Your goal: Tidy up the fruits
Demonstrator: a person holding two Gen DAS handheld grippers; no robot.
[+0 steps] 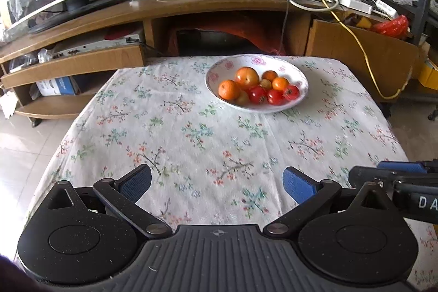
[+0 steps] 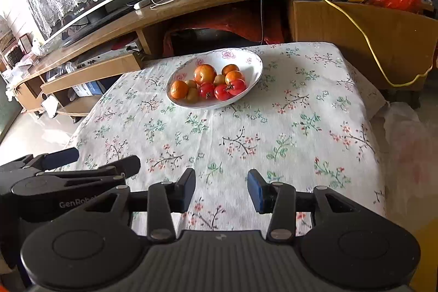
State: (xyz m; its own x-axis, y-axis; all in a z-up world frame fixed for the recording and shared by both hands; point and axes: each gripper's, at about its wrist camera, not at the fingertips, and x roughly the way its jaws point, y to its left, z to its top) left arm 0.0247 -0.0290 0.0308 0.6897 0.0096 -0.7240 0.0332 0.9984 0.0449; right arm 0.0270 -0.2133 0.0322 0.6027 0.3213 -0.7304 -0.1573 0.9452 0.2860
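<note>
1. The left tool (image 1: 217,181) hovers low over the near part of the table (image 1: 175,133), fingers spread wide and holding nothing. The bowl (image 1: 297,74) lies well ahead of it and a little to its right.
2. The right tool (image 2: 221,189) hangs just beside the left one, also released and empty, though its gap is narrower. The bowl sits well ahead of it, slightly to its left.
3. All the fruits in view lie gathered in that one bowl: a large orange-red fruit (image 1: 247,78) toward the back, oranges (image 1: 228,89) at the left and right, red tomato-like fruits (image 1: 274,96) along the front, and small yellowish ones (image 1: 265,84) tucked between. No fruit shows on the cloth around the bowl.
4. This fits either a finished gathering or a pile awaiting sorting; the pictures do not settle which.
5. For any approach, I judge it wise to come from above with fingers wide, since the round fruits touch and would likely roll if nudged sideways.
</note>
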